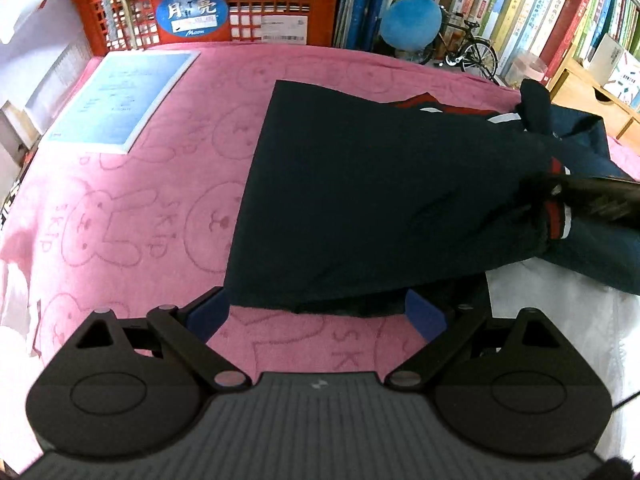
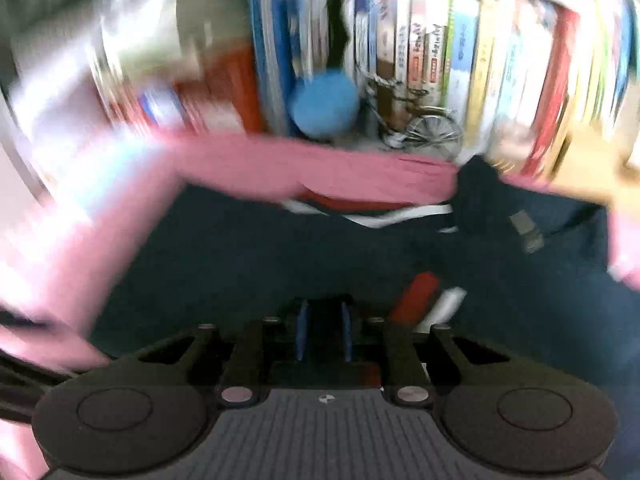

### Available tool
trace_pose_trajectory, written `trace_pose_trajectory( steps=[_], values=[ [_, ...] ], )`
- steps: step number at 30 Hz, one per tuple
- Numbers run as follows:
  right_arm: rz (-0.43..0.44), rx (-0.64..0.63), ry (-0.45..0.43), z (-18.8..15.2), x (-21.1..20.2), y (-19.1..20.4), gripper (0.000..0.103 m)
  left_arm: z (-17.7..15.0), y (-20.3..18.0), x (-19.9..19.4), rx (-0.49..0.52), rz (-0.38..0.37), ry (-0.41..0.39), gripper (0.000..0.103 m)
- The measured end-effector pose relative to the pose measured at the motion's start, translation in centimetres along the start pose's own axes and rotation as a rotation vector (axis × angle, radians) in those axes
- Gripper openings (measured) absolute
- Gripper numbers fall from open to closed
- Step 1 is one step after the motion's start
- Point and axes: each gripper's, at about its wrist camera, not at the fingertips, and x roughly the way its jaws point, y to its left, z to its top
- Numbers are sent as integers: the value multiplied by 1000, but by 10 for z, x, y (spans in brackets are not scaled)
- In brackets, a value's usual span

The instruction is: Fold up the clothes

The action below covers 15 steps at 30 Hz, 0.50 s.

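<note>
A dark navy garment [image 1: 380, 200] with red and white striped trim [image 1: 558, 220] lies on the pink towel [image 1: 140, 208]. My left gripper [image 1: 316, 314] stands wide open at the garment's near hem; its blue pads [image 1: 208, 312] flank the edge without pressing it. My right gripper [image 1: 596, 198] comes in from the right, over the bunched trim. In the blurred right wrist view the right gripper [image 2: 324, 330] hangs low over the navy cloth [image 2: 240, 248] with a narrow gap between its blue pads [image 2: 302, 330]. Whether cloth sits in that gap I cannot tell.
A blue and white sheet [image 1: 124, 96] lies on the towel at far left. Behind stand a red crate [image 1: 208, 8], a blue plush ball [image 1: 412, 28], a model bicycle [image 1: 472, 48] and shelves of books [image 1: 540, 12]. White cloth [image 1: 560, 320] covers the near right.
</note>
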Motion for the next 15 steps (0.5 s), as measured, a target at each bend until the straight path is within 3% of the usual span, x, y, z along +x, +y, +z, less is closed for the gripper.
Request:
trace_pose_trajectory(
  steps=[1, 3, 7, 8, 10, 11, 13, 14, 15],
  values=[
    [15, 80, -5, -1, -7, -10, 21, -1, 1, -1, -3, 1, 2, 96],
    [-82, 108, 1, -7, -12, -19, 21, -1, 4, 0, -5, 10, 4, 96],
    [-270, -111, 107, -21, 18, -14, 21, -2, 7, 1, -17, 24, 8, 96],
    [-281, -129, 94, -21, 16, -12, 21, -1, 8, 1, -18, 26, 9, 96],
    [-229, -38, 62, -17, 2, -16, 22, -1, 10, 1, -21, 29, 9, 96],
    [-203, 8, 46, -14, -4, -18, 26, -1, 11, 0, -24, 32, 11, 96],
    [-174, 145, -24, -13, -12, -27, 75, -3, 14, 0, -33, 37, 16, 96],
    [-190, 182, -32, -16, -12, -31, 81, -3, 16, 0, -38, 40, 19, 96],
    [-193, 191, -9, -19, -7, -35, 80, -4, 17, 0, -42, 42, 22, 96]
  ],
)
